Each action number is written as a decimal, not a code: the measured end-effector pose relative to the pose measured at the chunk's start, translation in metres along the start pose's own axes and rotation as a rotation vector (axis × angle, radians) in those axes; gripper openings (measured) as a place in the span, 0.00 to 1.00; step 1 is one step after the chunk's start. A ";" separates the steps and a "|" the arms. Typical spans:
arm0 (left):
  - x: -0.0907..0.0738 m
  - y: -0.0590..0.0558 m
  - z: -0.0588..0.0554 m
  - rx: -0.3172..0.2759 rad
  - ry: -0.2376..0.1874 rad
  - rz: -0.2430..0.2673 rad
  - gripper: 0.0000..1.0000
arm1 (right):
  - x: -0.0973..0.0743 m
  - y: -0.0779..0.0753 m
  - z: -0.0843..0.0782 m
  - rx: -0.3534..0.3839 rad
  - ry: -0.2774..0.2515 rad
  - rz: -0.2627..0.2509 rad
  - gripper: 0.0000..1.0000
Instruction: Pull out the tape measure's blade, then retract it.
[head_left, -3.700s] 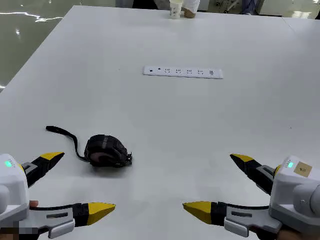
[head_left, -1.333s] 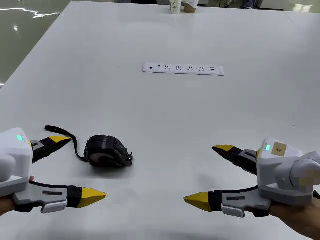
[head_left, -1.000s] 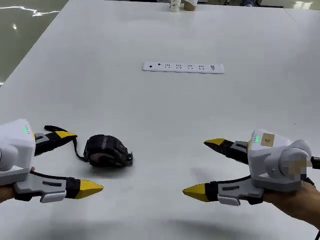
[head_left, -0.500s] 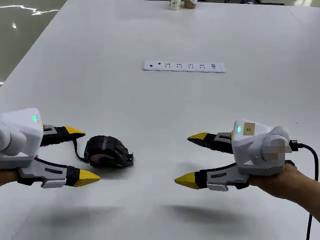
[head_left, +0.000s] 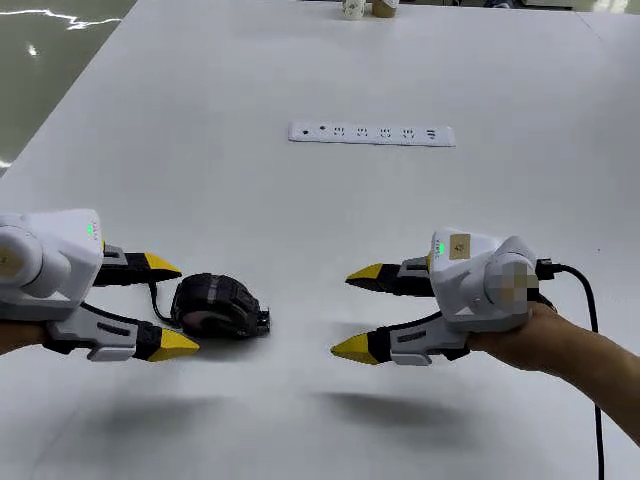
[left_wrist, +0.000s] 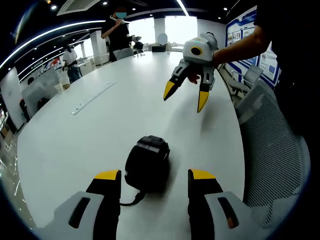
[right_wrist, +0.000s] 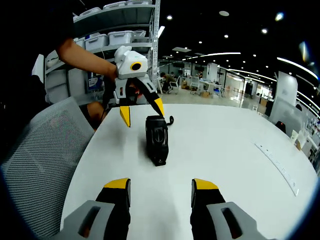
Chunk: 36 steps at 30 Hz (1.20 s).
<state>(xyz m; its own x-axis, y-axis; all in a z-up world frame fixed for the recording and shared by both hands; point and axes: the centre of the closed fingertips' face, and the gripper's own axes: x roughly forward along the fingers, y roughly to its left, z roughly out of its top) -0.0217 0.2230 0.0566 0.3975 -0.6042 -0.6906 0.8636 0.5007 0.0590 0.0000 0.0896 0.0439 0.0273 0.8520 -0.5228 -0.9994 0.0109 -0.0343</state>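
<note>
A black tape measure lies on the white table, its black strap trailing to the left. My left gripper is open, its yellow-tipped jaws standing on either side of the case's left end without touching it. In the left gripper view the tape measure sits just ahead of the left gripper. My right gripper is open and hovers about a hand's width right of the case, pointing at it. The right gripper view shows the tape measure ahead of the right gripper, blade end nearest.
A white power strip lies across the middle of the table, far beyond the grippers. Cups stand at the table's far edge. A black cable runs back from the right gripper. A mesh chair stands beside the table.
Both grippers have moved inward toward the tape measure. The left one now brackets its left end; the right one has come closer from the right. The tape measure has not moved.
</note>
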 end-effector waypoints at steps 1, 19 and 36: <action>0.000 0.000 0.000 0.004 0.003 -0.004 0.47 | 0.002 0.000 0.000 -0.005 0.001 0.004 0.45; 0.008 0.010 -0.008 0.068 0.076 -0.065 0.36 | 0.039 0.000 0.005 -0.077 0.044 0.104 0.33; 0.017 0.014 -0.012 0.119 0.136 -0.126 0.31 | 0.077 0.002 0.005 -0.106 0.104 0.174 0.26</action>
<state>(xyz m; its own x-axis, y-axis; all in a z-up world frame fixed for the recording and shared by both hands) -0.0062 0.2269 0.0368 0.2456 -0.5645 -0.7881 0.9376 0.3448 0.0451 0.0004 0.1576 0.0076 -0.1380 0.7778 -0.6132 -0.9813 -0.1915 -0.0221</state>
